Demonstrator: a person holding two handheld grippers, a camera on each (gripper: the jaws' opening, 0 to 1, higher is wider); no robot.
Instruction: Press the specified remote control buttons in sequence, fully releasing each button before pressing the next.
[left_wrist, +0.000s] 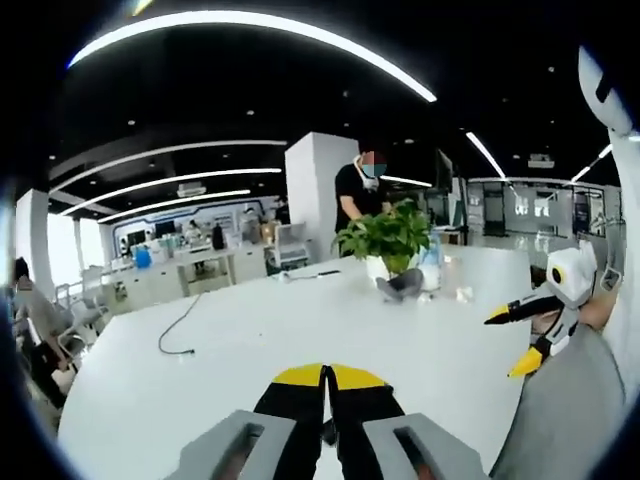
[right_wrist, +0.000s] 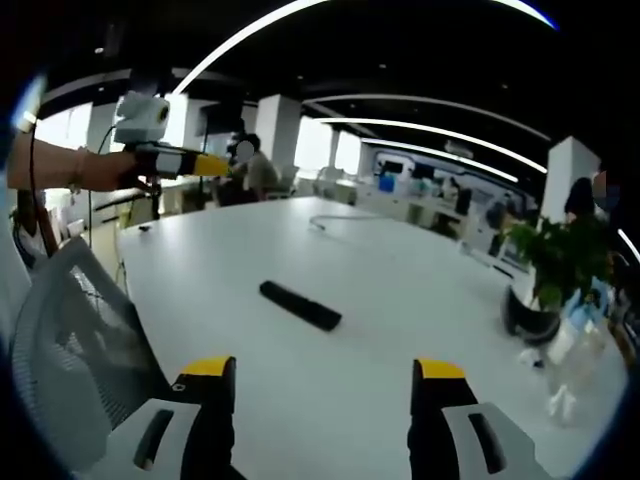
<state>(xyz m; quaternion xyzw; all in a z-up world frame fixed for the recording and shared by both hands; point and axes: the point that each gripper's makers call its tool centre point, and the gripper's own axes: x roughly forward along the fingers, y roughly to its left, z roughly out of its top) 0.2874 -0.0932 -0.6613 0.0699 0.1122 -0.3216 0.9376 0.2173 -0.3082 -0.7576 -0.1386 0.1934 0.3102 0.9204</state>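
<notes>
A black remote control (right_wrist: 300, 305) lies flat on the white table (right_wrist: 400, 300), ahead of my right gripper (right_wrist: 323, 368) and apart from it. That gripper's yellow-tipped jaws stand wide open with nothing between them. In the left gripper view it comes in from the right as the right gripper (left_wrist: 511, 339), jaws spread, held above the table edge. My left gripper (left_wrist: 327, 378) has its yellow tips pressed together over the table (left_wrist: 250, 330). In the right gripper view a hand holds the left gripper (right_wrist: 218, 166) high at the far left, shut and empty.
A potted plant (left_wrist: 390, 238) stands on the table's far side, seen also as the plant (right_wrist: 550, 260) with a plastic bottle (right_wrist: 568, 350) beside it. A black cable (left_wrist: 176, 330) trails across the table. A mesh chair (right_wrist: 70, 340) is at the near left. A person (left_wrist: 358, 195) stands behind the plant.
</notes>
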